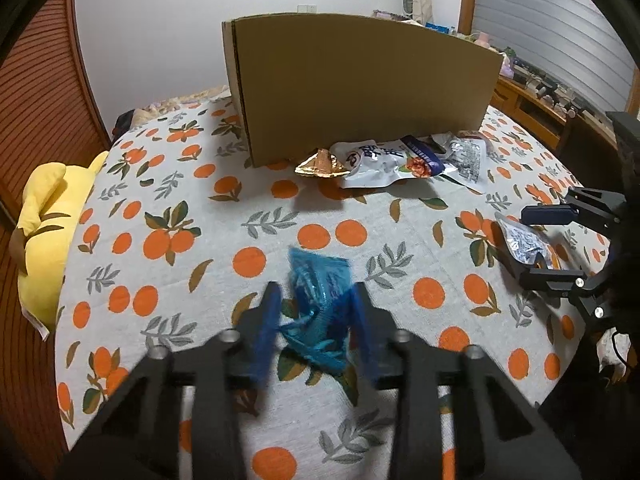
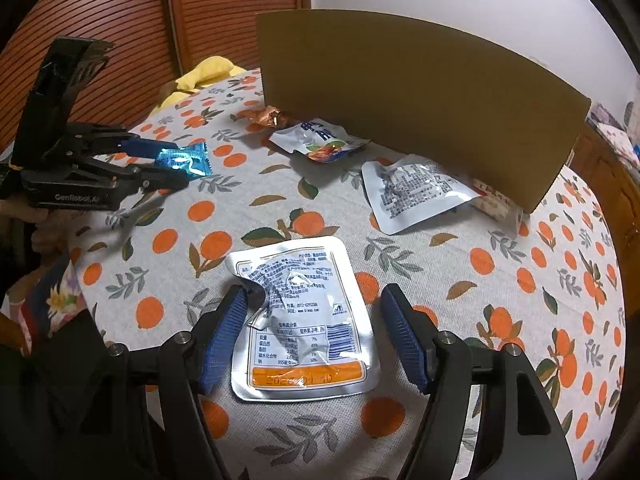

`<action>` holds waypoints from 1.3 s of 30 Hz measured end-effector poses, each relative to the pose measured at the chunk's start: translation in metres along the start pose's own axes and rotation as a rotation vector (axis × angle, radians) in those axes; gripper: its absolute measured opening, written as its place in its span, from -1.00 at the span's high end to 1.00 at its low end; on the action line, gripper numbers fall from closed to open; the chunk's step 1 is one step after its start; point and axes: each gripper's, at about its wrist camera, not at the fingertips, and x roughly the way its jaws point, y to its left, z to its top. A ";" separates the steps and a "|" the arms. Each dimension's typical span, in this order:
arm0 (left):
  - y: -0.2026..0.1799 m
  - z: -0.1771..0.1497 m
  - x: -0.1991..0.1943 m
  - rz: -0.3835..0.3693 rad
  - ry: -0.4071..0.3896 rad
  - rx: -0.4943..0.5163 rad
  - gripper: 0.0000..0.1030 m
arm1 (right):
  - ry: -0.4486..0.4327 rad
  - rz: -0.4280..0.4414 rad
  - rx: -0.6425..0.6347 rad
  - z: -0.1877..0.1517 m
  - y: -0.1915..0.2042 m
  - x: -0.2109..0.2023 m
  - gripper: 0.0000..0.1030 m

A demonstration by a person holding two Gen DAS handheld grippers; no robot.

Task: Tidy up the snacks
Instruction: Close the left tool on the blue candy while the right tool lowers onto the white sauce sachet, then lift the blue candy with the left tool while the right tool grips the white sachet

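- Sorting snacks, early on by the look of it: several packets lying loose on the tabletop (image 1: pixel 240 208) in front of a cardboard box (image 1: pixel 360 88), the likely place for them; inside of the box hidden behind its near wall.
- Step in hand, as judged: picking up two packets at once, one per gripper.
- Left gripper (image 1: pixel 316 296), bottom centre of its own view: narrow, pinched on a small blue packet (image 1: pixel 316 276). Blurred here; clearer at the left edge of the right wrist view, where the blue packet (image 2: pixel 188 160) sits clamped between the two blue pads, sticking out past the tips.
- Right gripper (image 2: pixel 316 294): wide apart, straddling a silver pouch (image 2: pixel 304 312) lying flat, printed side up, at the bottom centre of the frame. Left pad touching or just beside the pouch's crumpled corner, hard to tell which; right pad clear of the far edge. Nothing gripped yet.
- Still loose near the box: a gold wrapper (image 1: pixel 320 164), a white-and-blue pouch (image 2: pixel 320 140) and a second silver pouch (image 2: pixel 412 192), all just in front of the near wall.
- Next move, probably: closing on the silver pouch, then carrying both packets up over the box wall. Calls for care: thin, flat, slippery foil, likely to buckle or slide rather than lift; better caught by the raised crumpled corner.
- Yellow plush toy (image 1: pixel 44 220) at the left rim, well apart from the work.
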 end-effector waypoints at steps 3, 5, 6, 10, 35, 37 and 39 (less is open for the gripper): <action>-0.004 -0.003 -0.001 0.008 -0.018 0.018 0.49 | 0.005 0.005 -0.003 0.001 0.000 0.001 -0.39; -0.006 -0.003 -0.003 0.012 -0.030 0.018 0.51 | 0.005 0.006 -0.003 0.001 -0.001 0.001 -0.40; -0.007 -0.002 -0.004 0.008 -0.036 0.018 0.51 | 0.003 0.006 -0.004 0.001 -0.001 0.001 -0.41; -0.012 0.000 -0.009 -0.007 -0.069 0.009 0.53 | -0.005 0.007 -0.003 -0.001 -0.001 0.000 -0.41; -0.034 0.014 -0.026 -0.082 -0.168 -0.024 0.54 | -0.005 0.033 0.028 -0.002 -0.004 -0.012 -0.14; -0.033 0.014 -0.026 -0.082 -0.169 -0.026 0.54 | -0.008 0.031 0.031 -0.001 -0.006 -0.013 -0.14; -0.034 0.015 -0.027 -0.083 -0.171 -0.026 0.54 | -0.010 0.030 0.031 -0.001 -0.006 -0.014 -0.14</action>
